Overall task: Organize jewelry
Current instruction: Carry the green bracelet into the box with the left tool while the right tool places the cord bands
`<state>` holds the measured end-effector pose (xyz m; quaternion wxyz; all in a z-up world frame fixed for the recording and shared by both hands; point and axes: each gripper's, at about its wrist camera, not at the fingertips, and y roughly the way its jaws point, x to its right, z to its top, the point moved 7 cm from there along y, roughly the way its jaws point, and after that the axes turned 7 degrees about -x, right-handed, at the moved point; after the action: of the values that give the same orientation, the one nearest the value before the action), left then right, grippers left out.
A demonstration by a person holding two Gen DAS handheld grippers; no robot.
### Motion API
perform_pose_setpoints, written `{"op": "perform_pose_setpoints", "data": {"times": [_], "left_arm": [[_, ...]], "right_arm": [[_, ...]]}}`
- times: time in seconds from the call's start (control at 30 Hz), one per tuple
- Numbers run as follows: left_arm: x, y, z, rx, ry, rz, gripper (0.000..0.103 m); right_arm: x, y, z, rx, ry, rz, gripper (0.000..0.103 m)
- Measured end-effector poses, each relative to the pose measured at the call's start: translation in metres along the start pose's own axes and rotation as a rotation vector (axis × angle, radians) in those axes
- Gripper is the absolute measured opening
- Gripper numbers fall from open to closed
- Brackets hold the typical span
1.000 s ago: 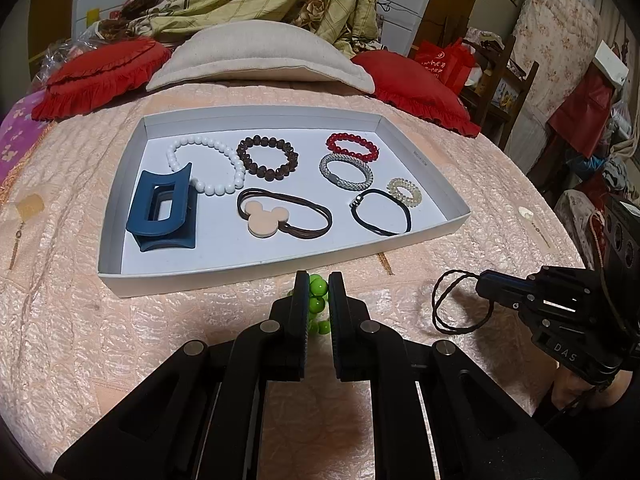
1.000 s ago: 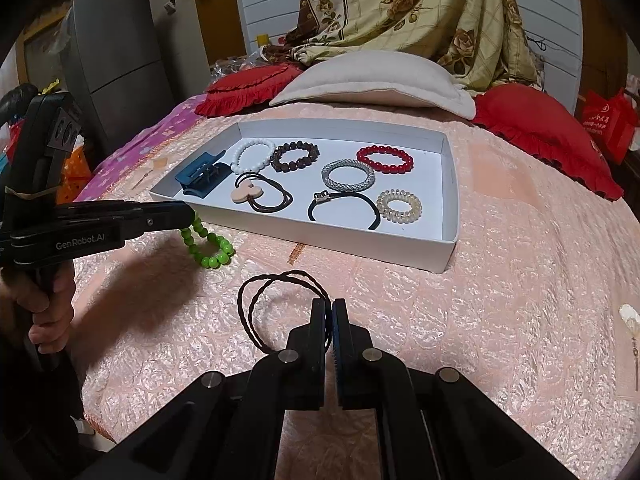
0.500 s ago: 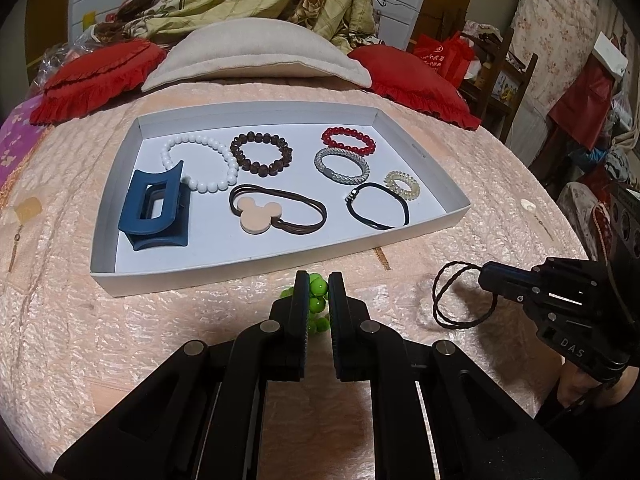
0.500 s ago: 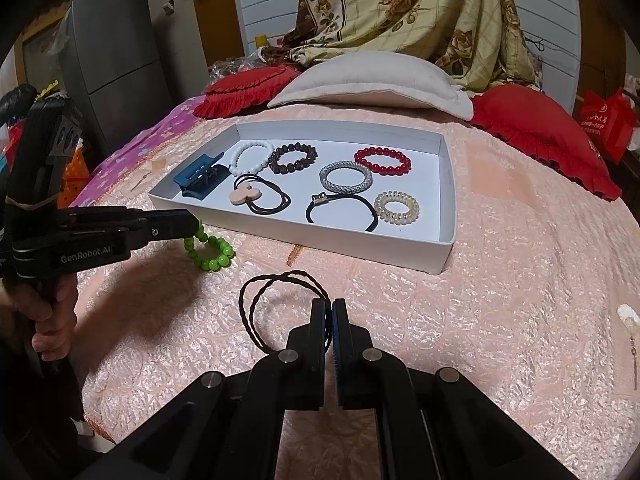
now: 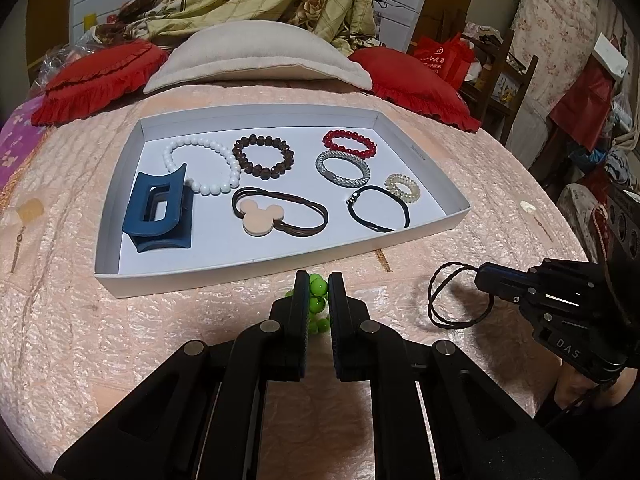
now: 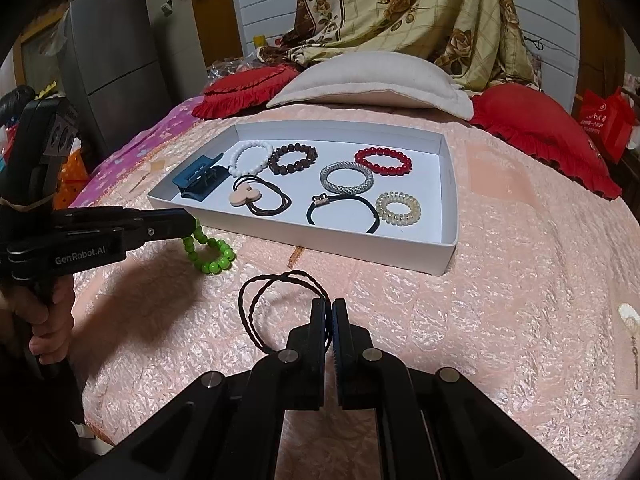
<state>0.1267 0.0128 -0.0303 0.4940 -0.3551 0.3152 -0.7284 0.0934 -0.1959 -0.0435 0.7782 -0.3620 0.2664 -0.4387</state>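
Observation:
My left gripper (image 5: 318,280) is shut on a green bead bracelet (image 5: 318,289), just in front of the white tray (image 5: 256,270). In the right wrist view the green bracelet (image 6: 209,254) hangs from the left gripper (image 6: 188,224) down to the bedspread. My right gripper (image 6: 328,305) is shut on a dark braided hair tie (image 6: 256,292), right of the bracelet and short of the tray (image 6: 360,249). The left wrist view shows the right gripper (image 5: 480,276) holding that tie (image 5: 436,300) slightly above the cloth. Several bracelets, hair ties and a blue claw clip (image 5: 158,216) lie in the tray.
The tray sits on a pink quilted bedspread (image 6: 500,300). A beige pillow (image 5: 256,56) and red cushions (image 5: 100,80) lie behind it. A small pale trinket (image 6: 628,316) rests on the cloth at right. A grey fridge (image 6: 108,60) stands far left.

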Motion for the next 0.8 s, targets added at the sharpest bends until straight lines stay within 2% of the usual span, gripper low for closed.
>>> {"op": "perform_pose_setpoints", "data": {"times": [0.2, 0.4, 0.63, 0.8], "left_arm": [[0.002, -0.012, 0.005, 0.02, -0.001, -0.015, 0.008], [0.014, -0.04, 0.024, 0.072, -0.001, -0.049, 0.008], [0.026, -0.068, 0.074, 0.144, 0.005, -0.056, 0.008], [0.026, -0.046, 0.11, 0.149, -0.013, -0.048, 0.008]], "right_arm": [[0.0, -0.006, 0.006, 0.018, 0.018, 0.021, 0.003], [0.002, -0.02, 0.029, 0.045, 0.059, 0.056, 0.003], [0.015, -0.024, 0.078, 0.054, 0.088, 0.035, 0.003], [0.031, 0.005, 0.103, 0.029, 0.111, 0.006, 0.003]]}}
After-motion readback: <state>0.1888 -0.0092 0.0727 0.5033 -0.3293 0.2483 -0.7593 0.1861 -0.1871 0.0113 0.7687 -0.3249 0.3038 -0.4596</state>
